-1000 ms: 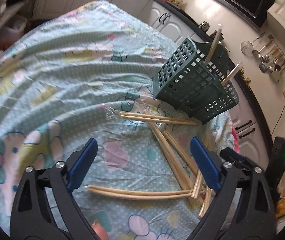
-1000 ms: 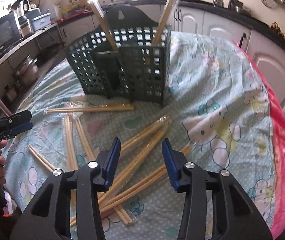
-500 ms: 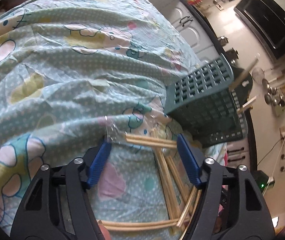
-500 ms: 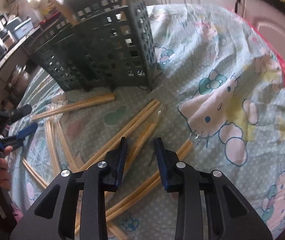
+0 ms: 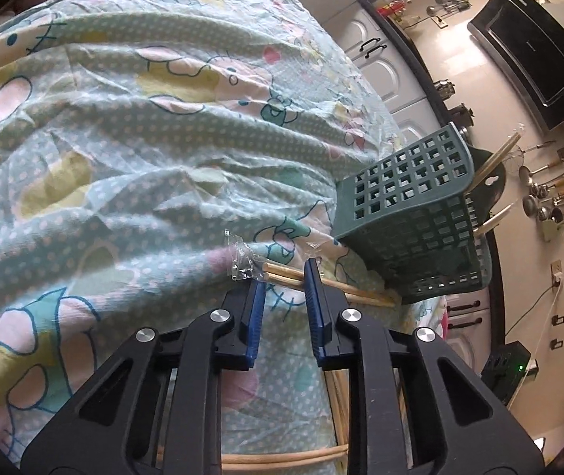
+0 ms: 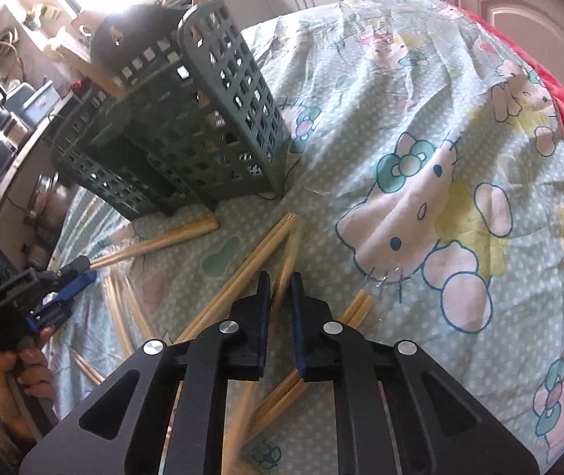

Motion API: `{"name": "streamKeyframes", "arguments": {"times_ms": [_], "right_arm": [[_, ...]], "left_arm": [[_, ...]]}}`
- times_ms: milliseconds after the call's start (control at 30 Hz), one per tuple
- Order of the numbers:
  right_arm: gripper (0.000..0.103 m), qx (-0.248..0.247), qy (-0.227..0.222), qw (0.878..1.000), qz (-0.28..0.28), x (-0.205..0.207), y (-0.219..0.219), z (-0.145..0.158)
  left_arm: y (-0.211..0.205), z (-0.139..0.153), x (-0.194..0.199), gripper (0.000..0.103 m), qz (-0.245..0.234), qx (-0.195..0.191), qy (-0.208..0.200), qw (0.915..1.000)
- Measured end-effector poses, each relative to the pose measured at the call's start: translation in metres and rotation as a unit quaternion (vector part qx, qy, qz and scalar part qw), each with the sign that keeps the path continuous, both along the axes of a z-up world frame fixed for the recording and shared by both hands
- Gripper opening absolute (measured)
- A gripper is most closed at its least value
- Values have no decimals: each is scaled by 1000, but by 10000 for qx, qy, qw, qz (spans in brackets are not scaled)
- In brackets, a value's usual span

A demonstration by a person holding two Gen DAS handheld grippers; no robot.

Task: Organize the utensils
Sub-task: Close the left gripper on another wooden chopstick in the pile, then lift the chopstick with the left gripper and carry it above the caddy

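Two grippers angle down at the cartoon-print cloth [image 5: 131, 166], their jaws having just been closing. The left gripper [image 5: 283, 277] is clamped on a wrapped chopstick pair [image 5: 357, 289] lying just before the green basket [image 5: 412, 213]. The right gripper [image 6: 280, 282] is clamped on a single wrapped pair [image 6: 287, 265] amid scattered chopsticks [image 6: 242, 273].

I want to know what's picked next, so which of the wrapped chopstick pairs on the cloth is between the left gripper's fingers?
The pair nearest the green basket: the chopstick pair with crinkled clear wrapper at its end, crossing between the left hand-held gripper jaws.
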State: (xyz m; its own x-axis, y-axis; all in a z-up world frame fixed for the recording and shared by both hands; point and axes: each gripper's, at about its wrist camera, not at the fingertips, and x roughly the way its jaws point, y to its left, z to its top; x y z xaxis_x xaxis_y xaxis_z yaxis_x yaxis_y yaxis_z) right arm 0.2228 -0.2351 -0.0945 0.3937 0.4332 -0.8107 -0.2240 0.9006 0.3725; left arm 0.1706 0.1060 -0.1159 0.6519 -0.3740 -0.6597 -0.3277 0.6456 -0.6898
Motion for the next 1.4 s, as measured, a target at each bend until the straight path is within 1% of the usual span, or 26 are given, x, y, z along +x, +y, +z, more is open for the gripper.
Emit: {"name": "streamKeyframes", "arguments": {"times_ms": [133,300,400,533,633,733,833,1067,1233,1400], "right_arm": [[6,103,-145,9998,-77,-5,-4,12],[6,134,-416,9990,-112,-13,-7,32],[6,161,-656,9977,-93,-19,-9,48],[6,178,-940,9954,-37,-25,-7,67],[6,181,-1210,9925,46,-31,-5,83],[6,148,-1428,9896,110,-37,-4,94],[6,123,-1640,9862,171,-42,-2,107],[6,115,-2149,9762,271,-53,4,137],[6,192,-2638,9638,337,-61,8,170],[6,281,-3110,9490,427,-65,15,203]], "left_arm": [[0,11,-6,10,-56,-55,-250,9997],[-8,41,-13,6,-218,180,-693,9972],[-17,65,-16,4,-382,419,-1003,9933],[-33,96,-17,3,-671,704,-1370,9858],[-46,111,-16,2,-895,904,-1506,9804],[-55,121,-15,2,-1065,1026,-1588,9762],[-63,132,-16,2,-1219,1072,-1702,9719],[-79,160,-16,2,-1505,1178,-1974,9615],[-87,186,-15,2,-1670,1236,-2241,9522],[-88,215,-14,2,-1686,1315,-2531,9435]]}}
